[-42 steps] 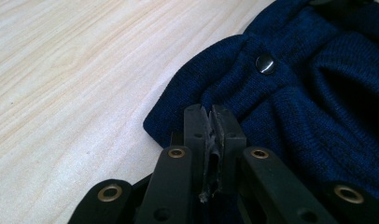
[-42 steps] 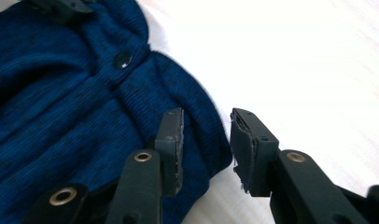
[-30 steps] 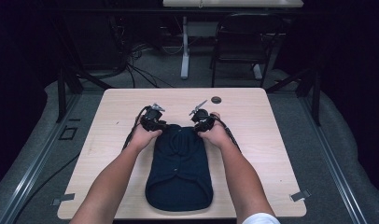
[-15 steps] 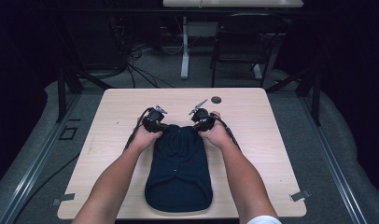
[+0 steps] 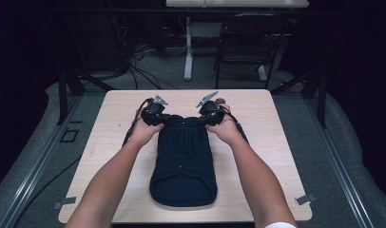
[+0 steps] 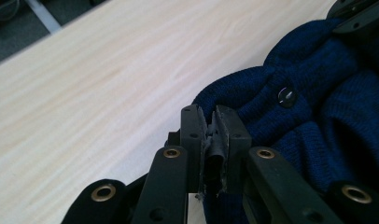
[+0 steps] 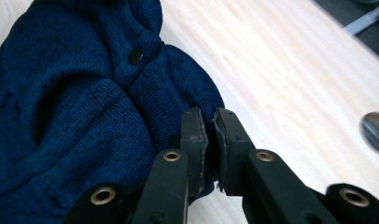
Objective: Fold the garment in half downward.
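Two hand-held grippers are pinching the far end of a dark navy knitted garment [image 5: 183, 161] that is lying lengthwise in the middle of the pale wooden tabletop [image 5: 276, 156], its rounded near end close to the person's edge. In the high view the left gripper [image 5: 161, 118] and the right gripper [image 5: 204, 118] are sitting at the garment's two far corners, but the person's hands are covering their tips, so the grip itself is hard to make out there. The left gripper view is showing its black fingers [image 6: 192, 135] pressed together on a thin fold of the knit edge, just after closing; a small dark button [image 6: 286, 95] is lying on the fabric nearby, and the other gripper is cut off at the top right corner. The right gripper view is showing its fingers [image 7: 192, 135] likewise clamped on the knit hem, just after closing, with another dark button [image 7: 135, 55] on the placket. Blurred and cut by the frame edge, a small grey round object [image 7: 375, 129] is resting on the tabletop, too unclear to identify.
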The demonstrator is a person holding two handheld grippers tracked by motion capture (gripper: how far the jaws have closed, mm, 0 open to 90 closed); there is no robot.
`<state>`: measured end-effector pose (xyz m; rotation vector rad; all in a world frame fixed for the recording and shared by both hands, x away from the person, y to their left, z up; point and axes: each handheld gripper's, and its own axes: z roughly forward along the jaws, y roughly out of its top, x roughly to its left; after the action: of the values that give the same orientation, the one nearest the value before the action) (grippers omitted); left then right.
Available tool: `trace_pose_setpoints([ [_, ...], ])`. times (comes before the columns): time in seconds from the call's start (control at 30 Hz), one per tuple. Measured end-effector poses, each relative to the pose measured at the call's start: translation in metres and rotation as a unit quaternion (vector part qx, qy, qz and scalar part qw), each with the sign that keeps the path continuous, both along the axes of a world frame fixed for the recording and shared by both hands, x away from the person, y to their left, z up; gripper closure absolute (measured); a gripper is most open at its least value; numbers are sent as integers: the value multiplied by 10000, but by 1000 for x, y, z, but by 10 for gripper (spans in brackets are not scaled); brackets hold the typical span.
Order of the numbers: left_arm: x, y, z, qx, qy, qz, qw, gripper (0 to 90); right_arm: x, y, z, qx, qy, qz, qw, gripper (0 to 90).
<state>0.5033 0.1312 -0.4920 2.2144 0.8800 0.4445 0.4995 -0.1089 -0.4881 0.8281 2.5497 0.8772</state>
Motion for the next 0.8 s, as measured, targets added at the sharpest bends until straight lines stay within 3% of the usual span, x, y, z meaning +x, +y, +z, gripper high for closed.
trace_pose_setpoints([
  [0.37,-2,5,39,-112,-399,-40,9991,827,-3,-6,42,59,-493,13,9988,835],
  [0.8,-4,9,68,-162,-840,75,9963,829,-6,1,77,-127,-1044,2,9945,838],
])
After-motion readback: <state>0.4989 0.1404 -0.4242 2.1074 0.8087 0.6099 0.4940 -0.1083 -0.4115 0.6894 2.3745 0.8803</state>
